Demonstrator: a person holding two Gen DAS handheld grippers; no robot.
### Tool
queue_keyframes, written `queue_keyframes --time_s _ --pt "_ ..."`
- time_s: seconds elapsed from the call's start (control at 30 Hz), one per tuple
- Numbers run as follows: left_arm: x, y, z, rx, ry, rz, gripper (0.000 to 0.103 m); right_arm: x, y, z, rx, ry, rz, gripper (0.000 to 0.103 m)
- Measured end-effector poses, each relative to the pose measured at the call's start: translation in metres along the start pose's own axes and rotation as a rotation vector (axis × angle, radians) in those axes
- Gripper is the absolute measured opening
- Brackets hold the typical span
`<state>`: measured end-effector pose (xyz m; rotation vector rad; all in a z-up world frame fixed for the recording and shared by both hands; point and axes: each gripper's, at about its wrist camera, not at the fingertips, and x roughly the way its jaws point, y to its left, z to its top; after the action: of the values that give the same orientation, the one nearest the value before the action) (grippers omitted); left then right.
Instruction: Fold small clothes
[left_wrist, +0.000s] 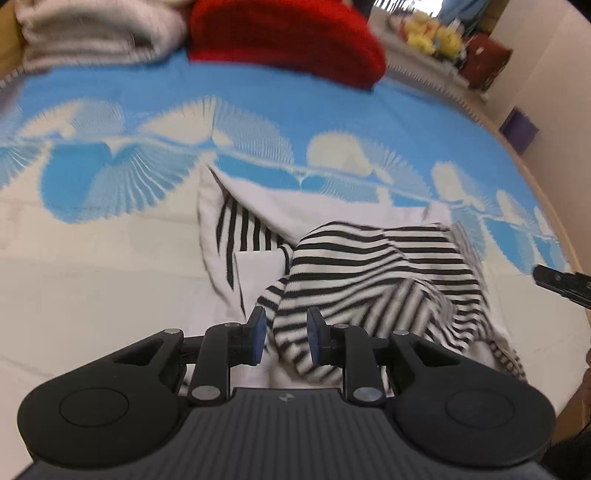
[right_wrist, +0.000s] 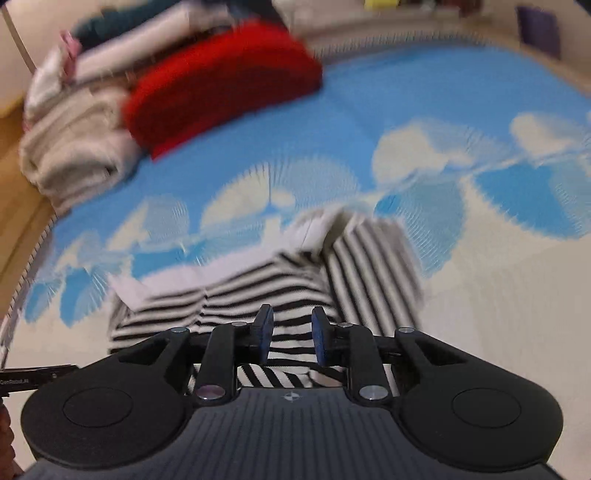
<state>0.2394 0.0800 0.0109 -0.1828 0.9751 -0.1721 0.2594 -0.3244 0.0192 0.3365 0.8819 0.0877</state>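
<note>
The right gripper (right_wrist: 291, 338) hangs with jaws apart above a striped garment (right_wrist: 258, 295) on the blue-and-white bedspread (right_wrist: 406, 110).

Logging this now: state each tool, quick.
Left tool: open, holding nothing, over the striped garment.
Right tool: open, holding nothing, over it.

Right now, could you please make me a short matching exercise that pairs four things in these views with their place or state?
Things:
1. black-and-white striped garment
2. red folded fabric
3. cream-white folded blanket pile
4. left tool

Places or states:
A. jaws apart, holding nothing
B. far end of the bed, at the far left
C. crumpled on the blue-and-white patterned bed cover, just ahead of both tools
D. far end of the bed, right of the blanket pile

Pairs: 1-C, 2-D, 3-B, 4-A
</note>
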Motion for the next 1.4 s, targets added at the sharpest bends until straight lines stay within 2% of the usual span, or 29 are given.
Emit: queue_keyframes --time_s 0.13,0.23,0.37,0.47,0.53,0.57,0.67,0.73,0.83,0.9,0.97,1.13,1.27,1.3,1.37,1.4 --pt "-0.063 0.002 -0.043 -0.009 -0.091 -0.024 0.026 -0.079 -0.015 -0.037 -0.057 -0.116 -0.032 0.026" --pt "-0.097 0.006 -0.087 -0.043 -0.136 -0.019 0.026 -0.113 -0.035 -0.073 -0.057 -0.133 -0.073 0.029" --pt "-0.109 0.012 -0.150 -0.070 -0.123 0.015 0.026 -0.137 -0.059 -0.121 0.042 -0.139 -0.128 0.029" --pt "-0.115 0.016 -0.186 -0.102 -0.059 0.060 0.026 -0.146 -0.058 -0.146 0.078 -0.133 -0.131 0.030" --pt "-0.116 0.018 -0.194 -0.143 -0.003 0.082 0.027 -0.147 -0.054 -0.161 0.036 -0.105 -0.146 0.030" --pt "-0.119 0.021 -0.196 -0.168 0.006 0.063 0.028 -0.147 -0.053 -0.168 0.022 -0.093 -0.151 0.030" --pt "-0.120 0.021 -0.195 -0.168 -0.018 0.042 0.042 -0.145 -0.056 -0.180 0.014 -0.057 -0.167 0.031" --pt "-0.115 0.022 -0.197 -0.162 -0.039 0.067 0.060 -0.143 -0.062 -0.185 0.036 -0.036 -0.174 0.039" --pt "-0.097 0.031 -0.204 -0.221 -0.047 0.051 0.067 -0.138 -0.072 -0.191 0.064 -0.006 -0.207 0.045" --pt "-0.080 0.036 -0.205 -0.283 0.013 0.071 0.067 -0.130 -0.078 -0.193 0.086 0.025 -0.225 0.048" --pt "-0.071 0.037 -0.205 -0.314 0.019 0.043 0.069 -0.121 -0.083 -0.195 0.112 0.064 -0.229 0.049" --pt "-0.043 0.031 -0.214 -0.287 0.103 0.060 0.072 -0.103 -0.092 -0.206 0.151 0.128 -0.252 0.049" --pt "-0.031 0.022 -0.218 -0.227 0.111 0.090 0.072 -0.090 -0.098 -0.213 0.164 0.170 -0.275 0.049" --pt "-0.030 0.021 -0.219 -0.211 0.106 0.098 0.071 -0.088 -0.099 -0.213 0.170 0.177 -0.275 0.049" --pt "-0.030 0.017 -0.219 -0.179 0.093 0.133 0.055 -0.084 -0.098 -0.214 0.168 0.180 -0.270 0.049" --pt "-0.031 0.018 -0.219 -0.166 0.087 0.140 0.022 -0.082 -0.096 -0.214 0.159 0.181 -0.275 0.049"
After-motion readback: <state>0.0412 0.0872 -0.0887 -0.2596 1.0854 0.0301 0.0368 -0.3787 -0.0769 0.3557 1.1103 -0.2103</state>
